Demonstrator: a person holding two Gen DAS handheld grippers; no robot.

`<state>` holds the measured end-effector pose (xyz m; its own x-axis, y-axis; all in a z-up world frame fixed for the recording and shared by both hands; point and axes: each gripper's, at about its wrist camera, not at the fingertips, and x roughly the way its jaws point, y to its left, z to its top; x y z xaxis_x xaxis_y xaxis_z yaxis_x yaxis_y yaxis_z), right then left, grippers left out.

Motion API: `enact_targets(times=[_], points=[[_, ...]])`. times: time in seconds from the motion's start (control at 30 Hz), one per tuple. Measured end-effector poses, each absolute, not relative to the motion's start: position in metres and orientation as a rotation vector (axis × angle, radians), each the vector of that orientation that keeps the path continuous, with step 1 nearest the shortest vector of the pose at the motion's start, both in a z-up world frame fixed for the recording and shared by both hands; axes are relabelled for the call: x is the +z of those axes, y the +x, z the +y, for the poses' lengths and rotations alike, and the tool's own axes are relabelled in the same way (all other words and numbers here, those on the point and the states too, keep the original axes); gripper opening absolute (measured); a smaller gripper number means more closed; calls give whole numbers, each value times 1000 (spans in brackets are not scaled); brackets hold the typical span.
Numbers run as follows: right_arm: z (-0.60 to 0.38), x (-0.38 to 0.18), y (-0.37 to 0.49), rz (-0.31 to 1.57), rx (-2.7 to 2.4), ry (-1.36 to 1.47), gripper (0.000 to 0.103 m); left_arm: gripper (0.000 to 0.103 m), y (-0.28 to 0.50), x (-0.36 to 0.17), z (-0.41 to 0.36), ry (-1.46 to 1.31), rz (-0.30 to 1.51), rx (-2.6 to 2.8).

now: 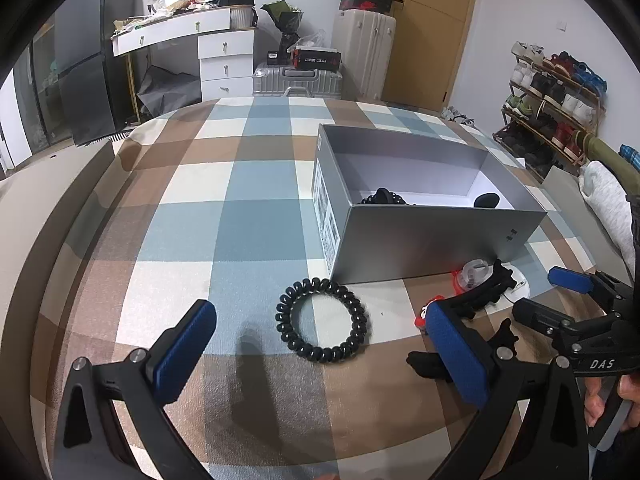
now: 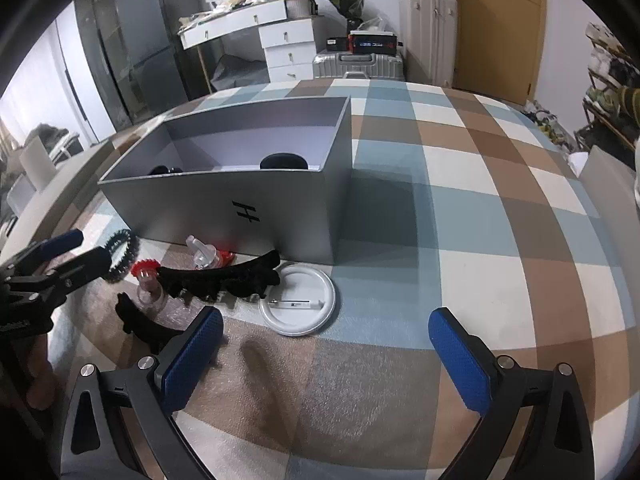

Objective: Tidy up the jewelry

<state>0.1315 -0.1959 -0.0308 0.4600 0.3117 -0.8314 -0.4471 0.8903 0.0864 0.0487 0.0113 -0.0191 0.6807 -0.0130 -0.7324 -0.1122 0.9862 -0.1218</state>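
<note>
A black spiral hair tie point(image 1: 282, 316) lies on the checked bedcover, just ahead of and between the fingers of my open left gripper point(image 1: 320, 348). A grey open box point(image 1: 432, 240) stands behind it, with a dark hair tie point(image 1: 384, 197) and another black item point(image 1: 486, 200) inside. In the right wrist view, my right gripper point(image 2: 326, 358) is open over bare cover. Ahead of it lie a white disc point(image 2: 298, 300), a long black claw clip point(image 2: 224, 276), a second black clip point(image 2: 144, 324), a small red clip point(image 2: 144, 268) and a clear clip point(image 2: 200, 250). The left gripper point(image 2: 76, 254) partly hides the spiral tie point(image 2: 120, 256).
The bed point(image 1: 240, 200) drops off at its left edge. Beyond its far end stand a white desk point(image 1: 224, 52), suitcases point(image 1: 298, 78) and a wooden door point(image 1: 432, 32). A shoe rack point(image 1: 556, 112) lines the right wall. A hand point(image 1: 596, 400) holds the right gripper's handle.
</note>
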Motion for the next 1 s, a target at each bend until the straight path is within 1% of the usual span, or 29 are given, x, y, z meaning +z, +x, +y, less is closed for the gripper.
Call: enact_targets(times=[0.23, 0.27, 0.33, 0.43, 0.53, 0.6, 0.63, 0.67, 0.7, 1.0], points=[[-187, -33, 135, 992, 444, -204, 102, 102, 51, -20, 13, -166, 828, 60], [-187, -33, 135, 993, 446, -209, 101, 102, 51, -20, 13, -168, 829, 61], [-184, -34, 135, 995, 454, -225, 94, 102, 51, -20, 13, -169, 831, 63], [-179, -34, 132, 987, 458, -253, 88, 102, 51, -20, 13, -167, 828, 62], [-176, -33, 131, 983, 484, -266, 77, 102, 53, -21, 14, -168, 830, 62], [-172, -31, 130, 980, 505, -277, 61, 102, 53, -20, 13, -167, 828, 62], [-171, -30, 129, 978, 522, -283, 56, 102, 53, -21, 14, -166, 827, 62], [-168, -29, 127, 973, 536, -292, 43, 102, 53, -20, 14, -167, 827, 63], [-167, -29, 126, 971, 541, -300, 41, 102, 53, -21, 14, -168, 827, 63], [-179, -25, 110, 958, 548, -271, 41, 102, 52, -20, 15, -171, 828, 65]])
